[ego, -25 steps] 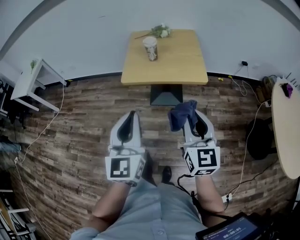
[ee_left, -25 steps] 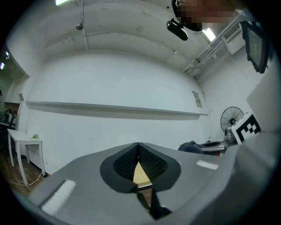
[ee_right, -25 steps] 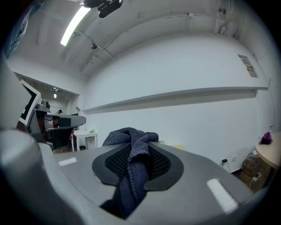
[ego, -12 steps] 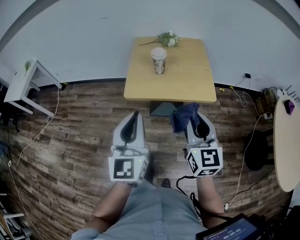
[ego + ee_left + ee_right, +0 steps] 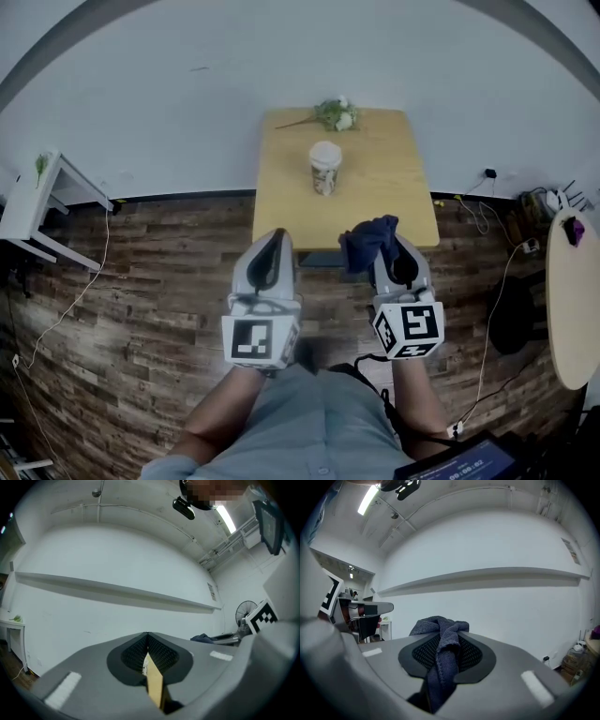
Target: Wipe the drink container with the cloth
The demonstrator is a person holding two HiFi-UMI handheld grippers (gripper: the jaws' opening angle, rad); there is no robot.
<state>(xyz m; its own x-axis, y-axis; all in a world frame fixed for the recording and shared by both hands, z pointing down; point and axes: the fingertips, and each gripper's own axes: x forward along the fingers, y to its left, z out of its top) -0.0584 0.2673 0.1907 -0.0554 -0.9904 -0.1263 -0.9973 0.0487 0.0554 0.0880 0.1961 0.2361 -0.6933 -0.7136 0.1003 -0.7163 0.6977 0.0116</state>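
A paper drink cup [image 5: 324,167] stands upright near the middle of the square wooden table [image 5: 394,187], with a small bunch of flowers [image 5: 336,114] behind it. Both grippers hang over the floor just short of the table's near edge, well apart from the cup. My left gripper [image 5: 274,236] [image 5: 147,637] is shut with nothing in it; only a thin slit shows between its jaws. My right gripper [image 5: 386,234] [image 5: 451,633] is shut on a dark blue cloth [image 5: 366,241] [image 5: 440,654], which bunches up above the jaw tips.
A white side table [image 5: 42,202] stands at the left wall. A round pale table [image 5: 570,281] sits at the right, with a dark chair base [image 5: 516,286] and floor cables [image 5: 487,319] beside it. The table's dark pedestal base [image 5: 323,258] shows between the grippers.
The table and cup have drawn closer to both grippers over the past second. The grippers kept their pose, the right still holding the cloth.
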